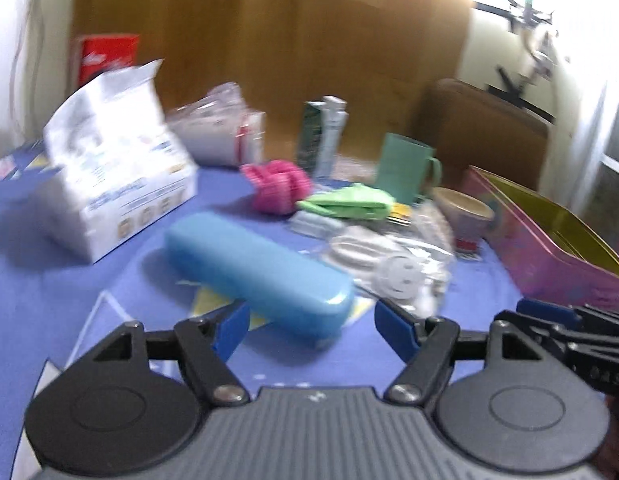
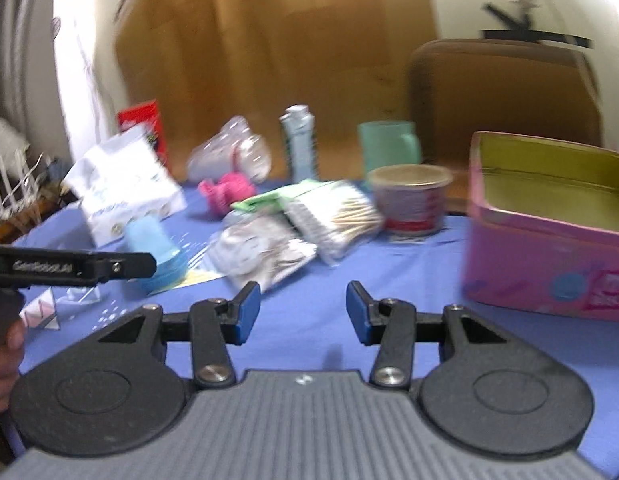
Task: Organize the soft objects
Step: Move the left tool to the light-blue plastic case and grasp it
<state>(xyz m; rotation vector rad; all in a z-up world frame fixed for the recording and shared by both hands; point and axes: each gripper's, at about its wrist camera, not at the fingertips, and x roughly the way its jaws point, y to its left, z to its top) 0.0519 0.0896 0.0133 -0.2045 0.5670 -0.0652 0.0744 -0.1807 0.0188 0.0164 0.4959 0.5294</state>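
Far left, left wrist view only: red carton (image 1: 105,58) standing against the brown cardboard backdrop (image 1: 269,40), white printed pack (image 1: 117,184) tilted in front of it on the blue tablecloth (image 1: 69,300).
Far left, right wrist view only: body of the left gripper reaching in from the edge, a hand (image 2: 3,354) on its grip below.
Left gripper (image 1: 307,326): jaws apart, nothing between the blue pads, poised over the near end of the light blue hard case (image 1: 253,268); touching or not, cannot tell.
Blue case: lengthwise and diagonal in the left wrist view; end-on and half hidden behind the gripper body in the right wrist view.
Soft items, centre: pink knitted bundle (image 1: 277,186) and folded green cloth (image 1: 347,202) just beside each other, both loose on the tablecloth, well outside the tin.
Cotton swabs (image 2: 341,216): bagged, sticks plain in the right wrist view, blurred in the other.
Clear bag of white round pads (image 1: 389,268): just right of the case.
Back row: wrapped clear packet (image 1: 221,128), tall carton (image 1: 321,136), teal mug (image 1: 407,168), paper tub (image 1: 465,216).
Right gripper (image 2: 303,316): jaws parted, nothing held, over bare tablecloth.
Right: pink tin (image 2: 549,264), open top, gold inside; interior floor seen only in the right wrist view, nothing visible in it.
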